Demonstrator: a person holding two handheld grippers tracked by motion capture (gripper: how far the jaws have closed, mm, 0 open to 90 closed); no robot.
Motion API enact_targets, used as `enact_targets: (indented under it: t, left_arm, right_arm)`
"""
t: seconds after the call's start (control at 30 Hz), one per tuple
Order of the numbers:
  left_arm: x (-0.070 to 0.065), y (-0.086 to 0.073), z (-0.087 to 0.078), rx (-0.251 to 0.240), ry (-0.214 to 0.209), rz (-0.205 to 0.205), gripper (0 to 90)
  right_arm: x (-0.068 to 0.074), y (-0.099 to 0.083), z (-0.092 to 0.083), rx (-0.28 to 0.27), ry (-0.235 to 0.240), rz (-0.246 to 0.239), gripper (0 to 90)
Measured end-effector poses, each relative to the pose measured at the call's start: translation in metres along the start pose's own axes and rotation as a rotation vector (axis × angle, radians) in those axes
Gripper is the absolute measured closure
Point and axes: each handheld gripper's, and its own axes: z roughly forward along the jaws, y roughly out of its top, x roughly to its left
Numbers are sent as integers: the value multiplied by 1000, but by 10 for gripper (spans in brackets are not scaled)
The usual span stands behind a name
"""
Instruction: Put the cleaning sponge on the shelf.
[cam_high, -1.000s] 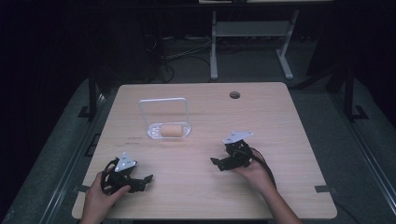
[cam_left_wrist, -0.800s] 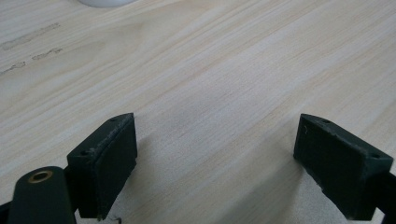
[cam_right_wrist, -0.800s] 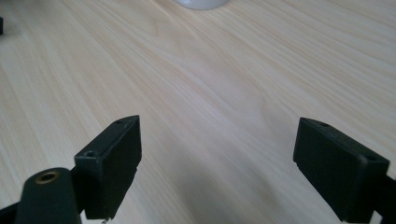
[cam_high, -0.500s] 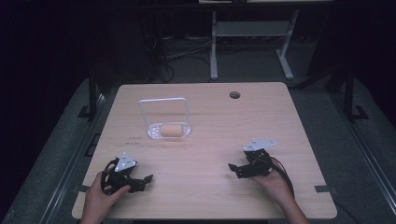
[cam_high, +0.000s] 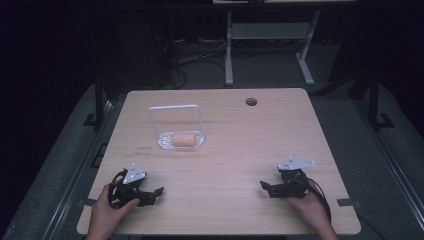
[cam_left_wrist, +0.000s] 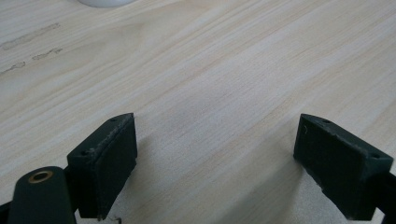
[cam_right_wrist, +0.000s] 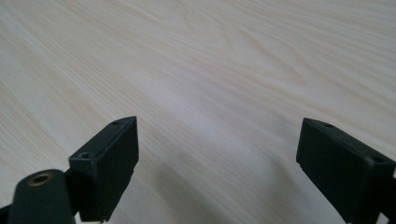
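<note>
A clear plastic tray (cam_high: 165, 142) with an upright lid lies on the wooden table (cam_high: 235, 145), left of the middle. A tan bread roll (cam_high: 183, 139) rests in it. My left gripper (cam_high: 156, 192) sits near the front left edge, held by a hand, jaws wide apart over bare wood (cam_left_wrist: 215, 154). My right gripper (cam_high: 265, 187) rests near the front right edge, pointing left, also open with nothing between its jaws (cam_right_wrist: 217, 158). Both grippers are well in front of the tray.
A round cable hole (cam_high: 251, 102) marks the table's far edge. A white metal frame (cam_high: 270, 35) and cables lie on the dark floor behind. The tray's white edge (cam_left_wrist: 100, 2) peeks in at the top of the left gripper view.
My right gripper has moved back toward the table's front right edge, away from the tray, and sunk a little. The left gripper has stayed put.
</note>
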Motion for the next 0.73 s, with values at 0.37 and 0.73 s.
enact_targets:
  t: [0.37,0.73]
  left_arm:
    - [0,0,0,1,0,0,129]
    - [0,0,0,0,0,0,129]
  right_arm:
    - [-7,-22,-8,1,-59,35,119]
    - [-6,-23,-9,10,-85,30,118]
